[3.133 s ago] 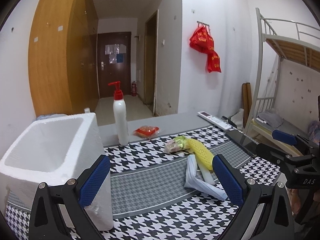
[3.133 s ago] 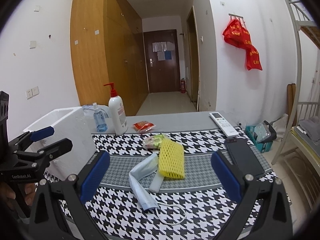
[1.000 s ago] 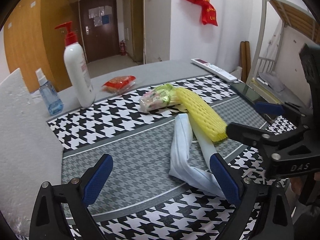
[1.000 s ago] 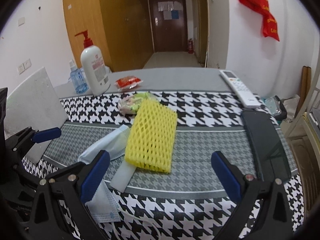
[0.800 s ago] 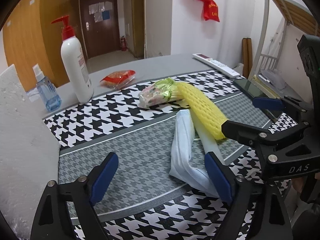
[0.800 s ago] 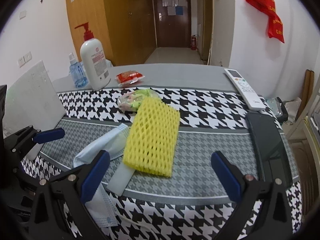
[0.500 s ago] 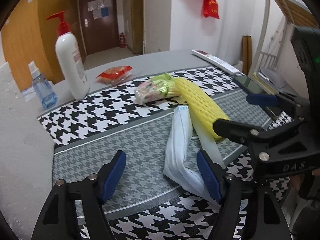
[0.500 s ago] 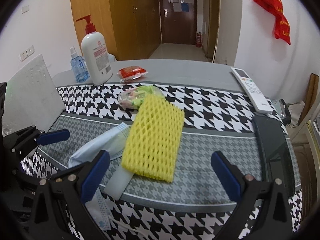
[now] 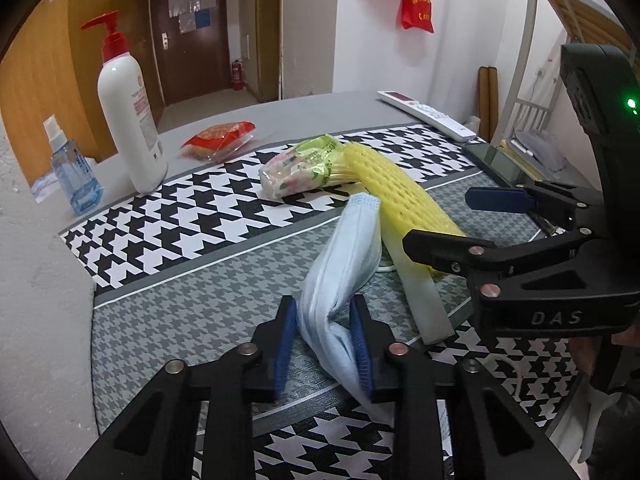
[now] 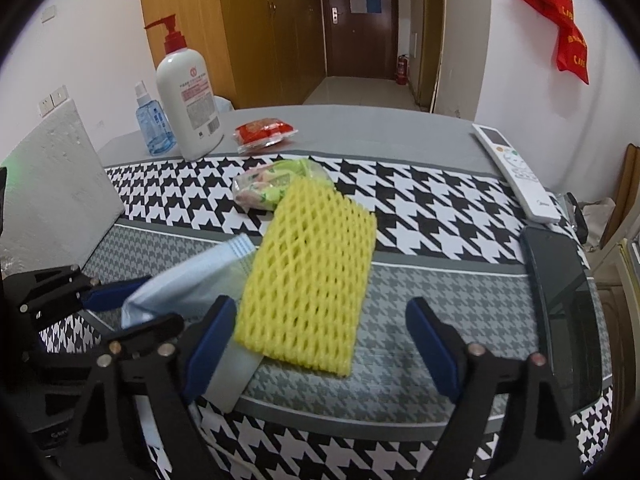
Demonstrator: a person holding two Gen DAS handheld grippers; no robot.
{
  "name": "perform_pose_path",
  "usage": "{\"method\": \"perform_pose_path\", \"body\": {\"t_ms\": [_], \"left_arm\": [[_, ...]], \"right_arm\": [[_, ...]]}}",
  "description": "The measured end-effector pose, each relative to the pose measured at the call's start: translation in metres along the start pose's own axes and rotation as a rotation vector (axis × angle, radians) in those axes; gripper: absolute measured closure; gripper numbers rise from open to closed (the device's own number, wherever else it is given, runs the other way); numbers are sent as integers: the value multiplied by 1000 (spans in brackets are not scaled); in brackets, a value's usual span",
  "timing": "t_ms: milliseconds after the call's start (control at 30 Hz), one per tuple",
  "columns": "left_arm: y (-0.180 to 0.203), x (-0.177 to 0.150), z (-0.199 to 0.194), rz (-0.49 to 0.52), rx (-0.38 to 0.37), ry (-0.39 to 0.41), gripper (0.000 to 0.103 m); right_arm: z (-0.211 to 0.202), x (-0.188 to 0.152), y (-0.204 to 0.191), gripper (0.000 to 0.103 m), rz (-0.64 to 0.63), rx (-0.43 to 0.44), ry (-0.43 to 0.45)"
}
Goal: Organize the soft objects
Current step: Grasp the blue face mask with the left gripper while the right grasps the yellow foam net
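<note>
Left tongs [image 9: 324,344] pinch a blue face mask [image 9: 344,256] lying on the checked table runner [image 9: 192,312], ready to lift. Right tongs [image 10: 316,344] hover wide apart, empty, around the yellow foam net [image 10: 312,272] beyond.

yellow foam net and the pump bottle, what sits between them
A green snack packet lies between the yellow foam net and pump bottle, clearest in the right wrist view.

Both wrist cams low, close, doorward (share mat [image 9: 208,216]).
</note>
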State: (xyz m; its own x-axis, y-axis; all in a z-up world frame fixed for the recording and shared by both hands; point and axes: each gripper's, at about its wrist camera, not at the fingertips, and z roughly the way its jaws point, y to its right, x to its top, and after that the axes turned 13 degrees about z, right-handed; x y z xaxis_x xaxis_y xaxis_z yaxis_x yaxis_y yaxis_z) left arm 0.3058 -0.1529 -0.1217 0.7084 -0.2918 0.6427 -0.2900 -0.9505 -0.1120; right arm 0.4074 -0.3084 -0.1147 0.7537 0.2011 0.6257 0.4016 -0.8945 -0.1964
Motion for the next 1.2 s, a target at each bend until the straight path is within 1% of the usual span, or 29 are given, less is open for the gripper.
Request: {"method": "perform_pose_path", "body": {"t_ms": [67, 100, 200, 267, 333, 367, 400, 467, 533, 567, 600, 633, 733, 933, 1200], "left_arm": [[0, -1, 0, 1, -14, 5, 79], [0, -1, 0, 0, -18, 7, 80], [0, -1, 1, 1, -23, 12, 80], [-1, -1, 1, -2, -27, 15, 80], [-2, -2, 1, -6, -31, 18, 80], [-2, -2, 1, -8, -32, 19, 80], [-3, -2, 2, -9, -32, 20, 80], [-2, -2, 2, -9, -33, 20, 80], [-2, -3, 2, -11, -33, 23, 80], [-2, -3, 2, -10, -33, 24, 80], [-2, -3, 2, -11, -33, 25, 80], [-2, -3, 1, -14, -37, 28, 84], [-2, -5, -1, -17, -41, 33, 89], [1, -4, -17, -11, -43, 69, 90], [2, -3, -44, -6, -21, 120, 92]], "right_arm": [[2, 0, 0, 21, -4, -3, -6], [3, 1, 0, 25, -2, -2, -10], [6, 1, 3, 33, 8, 6, -27], [7, 1, 4, 35, 18, 23, -36], [8, 1, 5, 45, 21, 35, -44], [8, 1, 4, 48, 23, 40, -44], [8, 0, 4, 53, 16, 43, -44], [6, 0, 2, 61, 11, 43, -38], [3, 0, 1, 78, 6, 48, -27], [1, 0, 3, 80, 17, 47, -20], [-1, 0, 4, 88, 19, 49, -12], [-3, 0, 6, 89, 26, 51, -4], [-8, 0, 8, 89, 35, 47, 12], [-23, -1, 3, 89, 26, 40, 51], [-50, -3, -3, 89, 15, 10, 110]]}}
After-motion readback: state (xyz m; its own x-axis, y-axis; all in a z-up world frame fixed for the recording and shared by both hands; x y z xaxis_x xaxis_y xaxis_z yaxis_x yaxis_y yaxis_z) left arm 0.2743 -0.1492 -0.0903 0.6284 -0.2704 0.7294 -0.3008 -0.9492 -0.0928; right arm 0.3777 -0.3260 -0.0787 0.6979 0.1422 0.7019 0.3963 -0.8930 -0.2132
